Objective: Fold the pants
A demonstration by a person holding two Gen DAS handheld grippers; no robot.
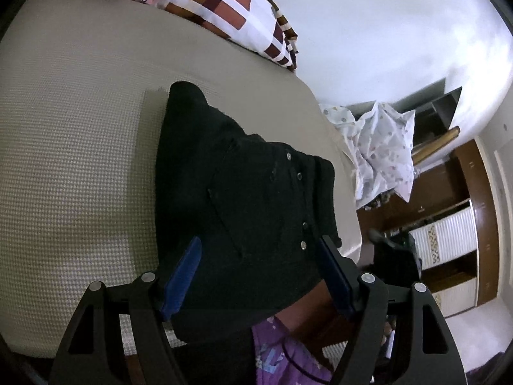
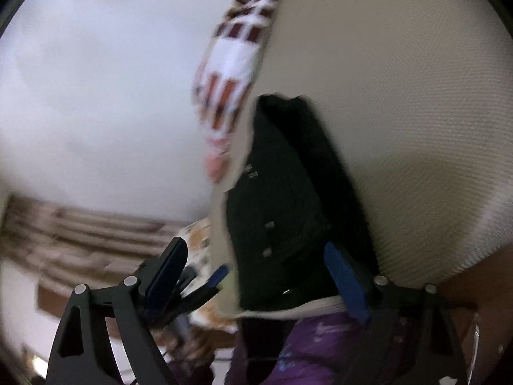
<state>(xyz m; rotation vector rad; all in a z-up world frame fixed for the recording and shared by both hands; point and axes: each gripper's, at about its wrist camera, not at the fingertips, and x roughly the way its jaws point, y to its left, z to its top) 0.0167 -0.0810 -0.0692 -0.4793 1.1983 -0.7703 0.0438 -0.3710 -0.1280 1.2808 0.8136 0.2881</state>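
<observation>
Black pants [image 1: 243, 192] lie on a beige bed [image 1: 73, 166], folded lengthwise, with metal buttons near the waist at the bed's near edge. My left gripper [image 1: 259, 250] is open above the waist end, blue-padded fingers spread wide, holding nothing. In the blurred right wrist view the same pants [image 2: 288, 199] lie along the bed's edge. My right gripper [image 2: 256, 256] is open and empty, spread across the near end of the pants and the bed's side.
A pillow [image 1: 231, 16] with brown and white checks sits at the bed's head, also in the right wrist view [image 2: 234, 64]. A crumpled dotted white cloth [image 1: 381, 147] lies beyond the bed's side. Wooden wardrobe [image 1: 455, 218] stands by the wall. Purple clothing [image 1: 285, 353] of the person is below.
</observation>
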